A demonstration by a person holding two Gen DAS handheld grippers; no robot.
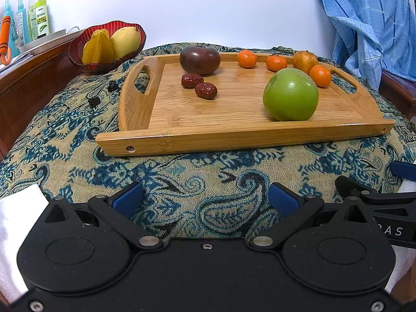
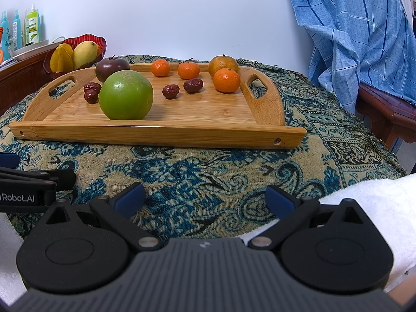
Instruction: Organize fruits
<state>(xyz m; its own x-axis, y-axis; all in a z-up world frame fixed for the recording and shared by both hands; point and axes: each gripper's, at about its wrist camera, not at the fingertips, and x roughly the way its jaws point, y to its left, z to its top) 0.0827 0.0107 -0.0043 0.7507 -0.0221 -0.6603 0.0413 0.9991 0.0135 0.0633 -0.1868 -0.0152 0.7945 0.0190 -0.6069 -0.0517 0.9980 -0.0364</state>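
**Both grippers parked short of the tray, fruit spread across it**

My left gripper (image 1: 205,197) and right gripper (image 2: 205,199) both sit low in frame over the patterned cloth (image 2: 208,171), jaws spread wide and holding nothing. The bamboo tray (image 2: 161,130) fills mid-frame, well ahead of both. On it: a green apple (image 2: 126,95) left of centre, a dark purple fruit (image 2: 112,68) behind it, red dates (image 2: 91,91) at the left and two more dates (image 2: 171,91) near the middle, and the small oranges (image 2: 226,80) along the back and right. Upper left, beyond the tray, a red glass bowl (image 2: 100,43) holds a starfruit (image 2: 62,57) and a mango (image 2: 84,53).

As I judge it, this fits either a sort under way or a pause once the bowl has its share; the tray fruit lies loosely grouped by kind. Any pick would call for a reach forward over the near rim.

Readable writing: "Robot.AI" on the left gripper's body at the right view's left edge. Labels on the bottles (image 1: 39,18) in the upper left are too small to read.
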